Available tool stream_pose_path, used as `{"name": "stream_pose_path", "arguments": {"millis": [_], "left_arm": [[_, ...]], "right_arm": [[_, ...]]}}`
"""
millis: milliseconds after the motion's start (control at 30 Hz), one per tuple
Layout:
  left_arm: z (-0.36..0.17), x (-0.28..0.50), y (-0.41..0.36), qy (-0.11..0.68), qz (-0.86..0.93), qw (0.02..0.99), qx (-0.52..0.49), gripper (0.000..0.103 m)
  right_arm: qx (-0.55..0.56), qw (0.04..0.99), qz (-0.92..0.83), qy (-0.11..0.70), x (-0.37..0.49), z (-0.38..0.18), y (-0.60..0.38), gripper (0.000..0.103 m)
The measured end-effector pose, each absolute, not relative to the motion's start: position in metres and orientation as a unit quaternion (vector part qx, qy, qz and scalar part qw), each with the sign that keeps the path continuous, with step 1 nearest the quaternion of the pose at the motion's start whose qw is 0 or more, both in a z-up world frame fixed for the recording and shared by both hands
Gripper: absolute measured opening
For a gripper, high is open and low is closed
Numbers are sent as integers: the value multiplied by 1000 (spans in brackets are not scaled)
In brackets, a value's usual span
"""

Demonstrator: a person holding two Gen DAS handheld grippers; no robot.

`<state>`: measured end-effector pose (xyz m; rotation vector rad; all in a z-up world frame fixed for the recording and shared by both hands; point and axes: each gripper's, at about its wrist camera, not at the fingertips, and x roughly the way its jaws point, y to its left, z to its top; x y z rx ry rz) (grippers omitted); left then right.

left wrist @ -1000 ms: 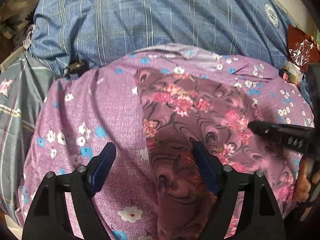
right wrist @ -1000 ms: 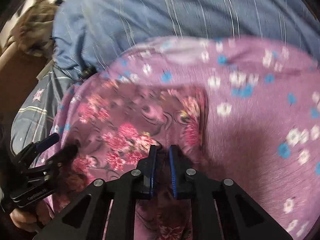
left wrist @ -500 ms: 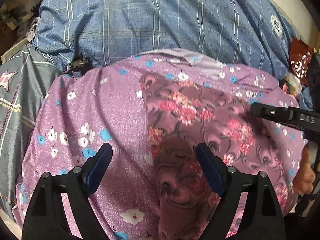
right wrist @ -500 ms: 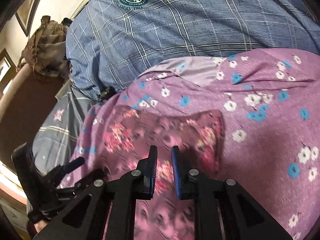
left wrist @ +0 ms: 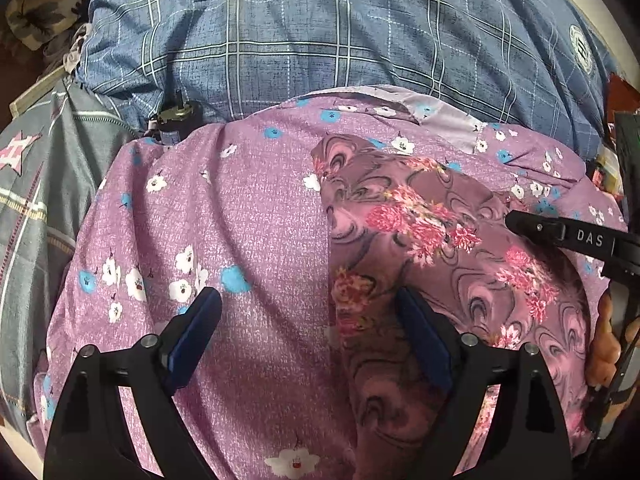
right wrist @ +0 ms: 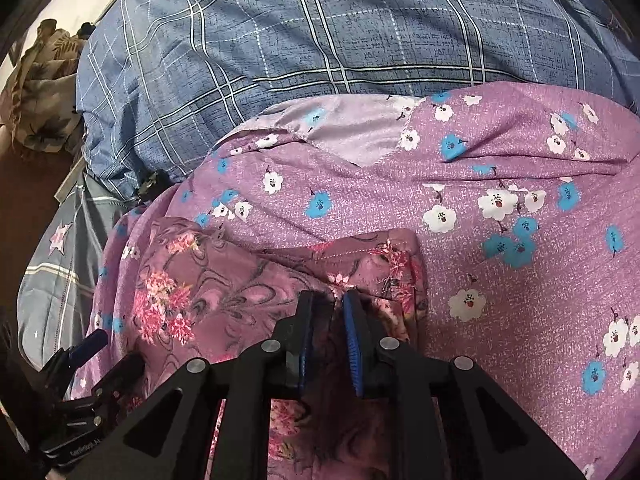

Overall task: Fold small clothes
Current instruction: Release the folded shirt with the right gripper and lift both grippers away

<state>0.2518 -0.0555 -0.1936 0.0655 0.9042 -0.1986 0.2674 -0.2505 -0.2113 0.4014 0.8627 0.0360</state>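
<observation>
A small mauve garment with pink flowers and swirls (left wrist: 432, 240) lies folded on a purple cloth with white and blue flowers (left wrist: 224, 216). It also shows in the right wrist view (right wrist: 224, 280). My left gripper (left wrist: 308, 316) is open and empty, its jaws wide apart over the garment's left edge. My right gripper (right wrist: 330, 300) is shut on the garment's near fold. The right gripper's black finger (left wrist: 560, 234) reaches in from the right in the left wrist view. The left gripper shows at the lower left of the right wrist view (right wrist: 108, 354).
A blue plaid quilt (left wrist: 320, 32) is bunched behind the purple cloth (right wrist: 500, 240). A grey striped sheet with a pink star (left wrist: 36, 184) lies to the left. A small dark object (left wrist: 176, 116) sits at the quilt's edge. Clutter lies at the far right (left wrist: 612, 160).
The right gripper has drawn back and up with the garment's fold still pinched in it. The left gripper has stayed open and shifted slightly back.
</observation>
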Motion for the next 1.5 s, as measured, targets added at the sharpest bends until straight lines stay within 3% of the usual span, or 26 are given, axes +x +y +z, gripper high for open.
{"name": "stream_pose_path", "arguments": {"millis": [467, 700, 1033, 1233, 1500], "left_arm": [[-162, 189, -27, 403, -76, 912, 17, 90], [-182, 139, -21, 405, -75, 911, 33, 90], [-200, 134, -17, 418, -60, 906, 32, 91], [-183, 107, -13, 402, -68, 913, 22, 90], [-131, 61, -9, 334, -67, 940, 30, 90]], "right_arm": [[185, 907, 63, 374, 163, -174, -245, 20], [192, 895, 69, 397, 111, -194, -236, 20], [95, 905, 4, 416, 101, -214, -203, 20], [50, 917, -32, 395, 77, -198, -184, 29], [29, 928, -47, 369, 44, -161, -167, 32]]}}
